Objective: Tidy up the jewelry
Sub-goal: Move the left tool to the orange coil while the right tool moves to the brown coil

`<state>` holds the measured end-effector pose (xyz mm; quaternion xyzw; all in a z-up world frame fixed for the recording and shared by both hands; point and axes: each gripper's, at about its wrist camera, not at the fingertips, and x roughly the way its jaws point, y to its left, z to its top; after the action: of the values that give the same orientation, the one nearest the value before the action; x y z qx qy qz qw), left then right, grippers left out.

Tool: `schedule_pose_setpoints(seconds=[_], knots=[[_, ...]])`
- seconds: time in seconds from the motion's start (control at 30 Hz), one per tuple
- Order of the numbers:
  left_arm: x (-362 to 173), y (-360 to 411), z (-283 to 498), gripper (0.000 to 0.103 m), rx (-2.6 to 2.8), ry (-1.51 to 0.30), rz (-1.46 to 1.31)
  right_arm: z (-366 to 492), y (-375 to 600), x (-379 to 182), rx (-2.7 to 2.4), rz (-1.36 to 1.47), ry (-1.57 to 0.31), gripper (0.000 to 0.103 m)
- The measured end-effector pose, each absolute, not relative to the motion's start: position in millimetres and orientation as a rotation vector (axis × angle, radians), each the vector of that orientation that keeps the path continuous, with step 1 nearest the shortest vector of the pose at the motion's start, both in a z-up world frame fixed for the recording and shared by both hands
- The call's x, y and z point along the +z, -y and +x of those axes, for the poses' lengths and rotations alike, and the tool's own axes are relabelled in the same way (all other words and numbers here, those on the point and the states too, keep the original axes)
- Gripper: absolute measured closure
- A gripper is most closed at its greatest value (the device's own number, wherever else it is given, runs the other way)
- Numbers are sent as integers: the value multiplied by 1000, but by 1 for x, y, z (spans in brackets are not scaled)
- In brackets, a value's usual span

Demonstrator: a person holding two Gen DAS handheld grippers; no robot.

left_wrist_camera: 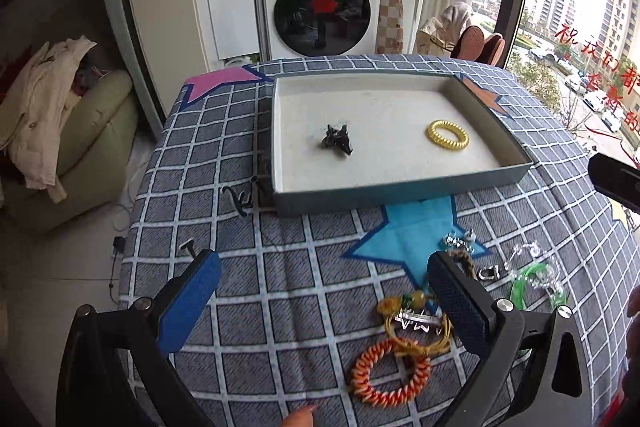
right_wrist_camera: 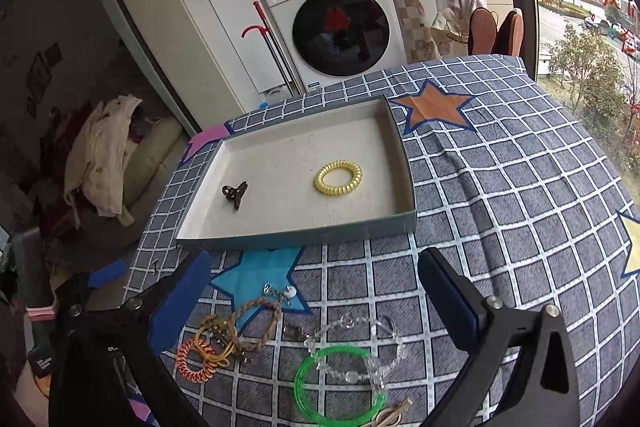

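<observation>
Tray (right_wrist_camera: 404,163) holds dark hair claw (right_wrist_camera: 234,193) and yellow coil tie (right_wrist_camera: 338,176); both tongs gape wide, empty.

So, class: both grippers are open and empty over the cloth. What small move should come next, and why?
Probably lower the right gripper onto the green bangle and close: it lies loose nearest those open jaws, while the tray holds only two pieces.

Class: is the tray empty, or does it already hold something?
Not empty. The tray holds two things: a yellow coil ring and a dark hair clip.
</observation>
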<state>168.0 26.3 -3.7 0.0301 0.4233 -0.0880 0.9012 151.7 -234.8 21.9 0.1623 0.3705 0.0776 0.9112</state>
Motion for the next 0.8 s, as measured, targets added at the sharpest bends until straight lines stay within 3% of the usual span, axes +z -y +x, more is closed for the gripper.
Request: schedule_pose_setpoints(seconds=[0.67,0.8], knots=[[-44,-58,100,0,-198,-1001,-141,57,257,-29,40,322,-923,0],[-47,-53,98,0,-144,-999,-57,46,259,-39,18,314,-949,0]])
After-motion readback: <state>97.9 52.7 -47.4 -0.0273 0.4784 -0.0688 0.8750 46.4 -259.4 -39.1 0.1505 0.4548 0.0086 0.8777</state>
